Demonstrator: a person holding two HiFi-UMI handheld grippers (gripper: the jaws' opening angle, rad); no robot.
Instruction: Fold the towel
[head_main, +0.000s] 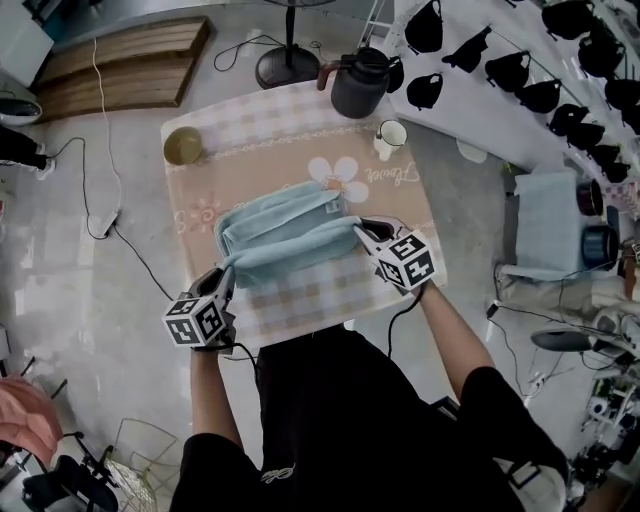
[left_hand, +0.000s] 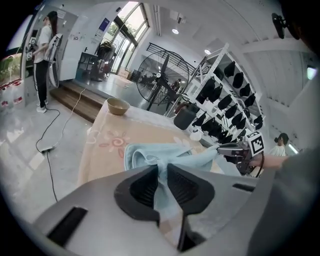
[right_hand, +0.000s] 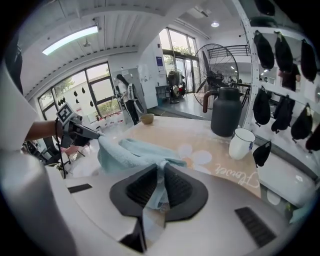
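Note:
A light blue towel (head_main: 285, 235) lies partly folded on the table (head_main: 250, 130), its near edge lifted and stretched between my two grippers. My left gripper (head_main: 224, 277) is shut on the towel's near left corner; the cloth (left_hand: 161, 190) runs up between its dark pads. My right gripper (head_main: 365, 236) is shut on the near right corner, with cloth (right_hand: 159, 187) pinched between its pads. In the left gripper view the towel (left_hand: 170, 155) spans across to the right gripper (left_hand: 235, 150). From the right gripper view the towel (right_hand: 130, 152) sags toward the left gripper (right_hand: 82, 131).
On the checked, flowered tablecloth stand a bowl (head_main: 183, 146) at the far left, a dark kettle (head_main: 358, 84) and a white mug (head_main: 390, 135) at the far right. A fan base (head_main: 287, 66) sits behind the table; a rack with black items (head_main: 520, 70) stands right. Cables (head_main: 105, 215) cross the floor.

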